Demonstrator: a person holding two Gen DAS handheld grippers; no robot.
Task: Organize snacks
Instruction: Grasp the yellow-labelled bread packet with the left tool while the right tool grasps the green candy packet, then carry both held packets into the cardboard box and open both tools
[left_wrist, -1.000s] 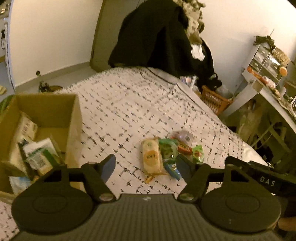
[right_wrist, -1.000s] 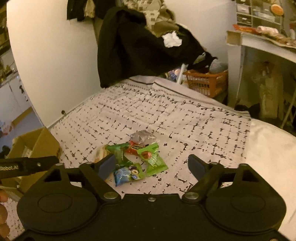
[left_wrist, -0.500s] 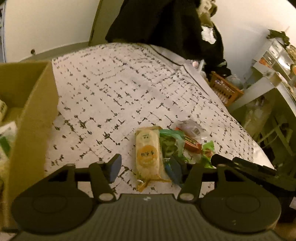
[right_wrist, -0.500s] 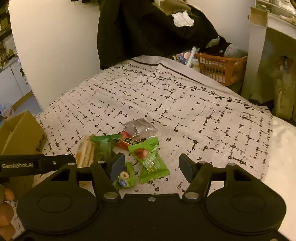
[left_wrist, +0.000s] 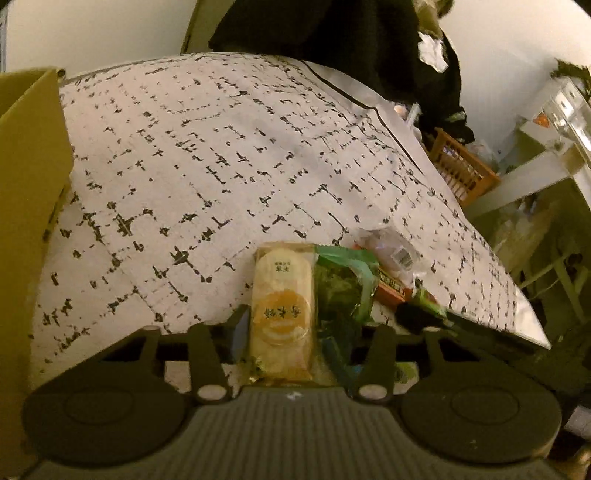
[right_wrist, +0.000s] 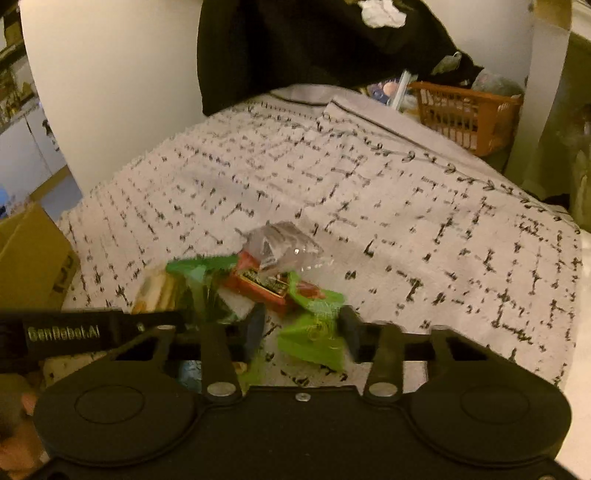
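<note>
Snacks lie heaped on the patterned bedspread (left_wrist: 229, 155). The left hand-held gripper (left_wrist: 295, 332) has been closing around the pale, orange-printed cracker pack (left_wrist: 282, 310), whose long axis runs along its fingers. The right hand-held gripper (right_wrist: 301, 332) has been closing around the bright green packet (right_wrist: 314, 336). Whether either set of pads presses is unclear. The cardboard box (left_wrist: 29, 192) stands to the left.

Glossy plastic snack wrappers (left_wrist: 282, 306) on a matt woven cloth (left_wrist: 221, 166); box (left_wrist: 29, 184) seems plain cardboard.

A dark garment (right_wrist: 314, 44) hangs over the far edge of the bed (right_wrist: 295, 177). An orange slatted basket (right_wrist: 465, 114) sits beyond the bed's far right corner, beside white shelving (left_wrist: 546, 147).
</note>
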